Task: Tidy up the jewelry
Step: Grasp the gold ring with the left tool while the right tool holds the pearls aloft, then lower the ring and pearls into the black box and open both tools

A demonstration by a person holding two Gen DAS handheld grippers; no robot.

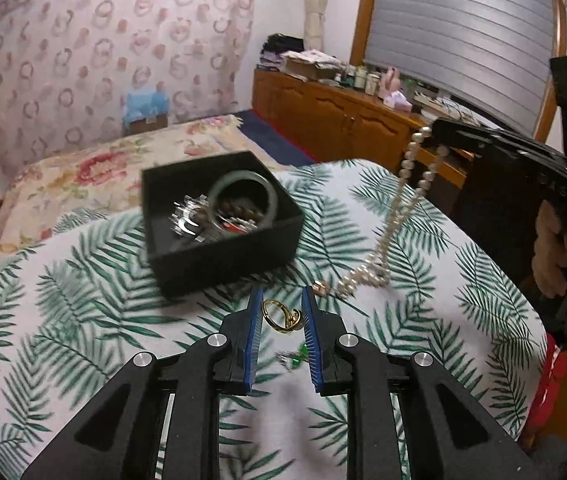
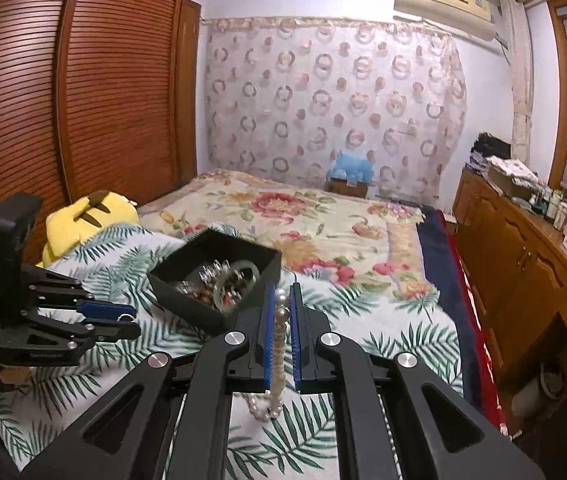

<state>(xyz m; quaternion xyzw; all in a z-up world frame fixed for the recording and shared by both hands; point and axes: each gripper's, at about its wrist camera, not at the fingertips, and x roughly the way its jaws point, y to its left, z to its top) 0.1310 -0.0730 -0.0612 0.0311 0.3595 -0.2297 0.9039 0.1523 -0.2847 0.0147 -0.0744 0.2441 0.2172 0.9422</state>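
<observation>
Box (image 1: 219, 216) holds bangle (image 1: 243, 200), beads, silver pieces. Left gripper (image 1: 283, 316) pinches gold ring (image 1: 281, 314); right gripper (image 2: 281, 300) clamps pearl necklace (image 2: 279, 344).

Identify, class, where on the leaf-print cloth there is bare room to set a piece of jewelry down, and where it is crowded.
Free: the cloth left of the black box, and the near patch right of the left gripper. Crowded: between the box's near wall and that gripper, where the gold ring, a small clasp piece, a green-stone piece and the pearl necklace lie.
</observation>
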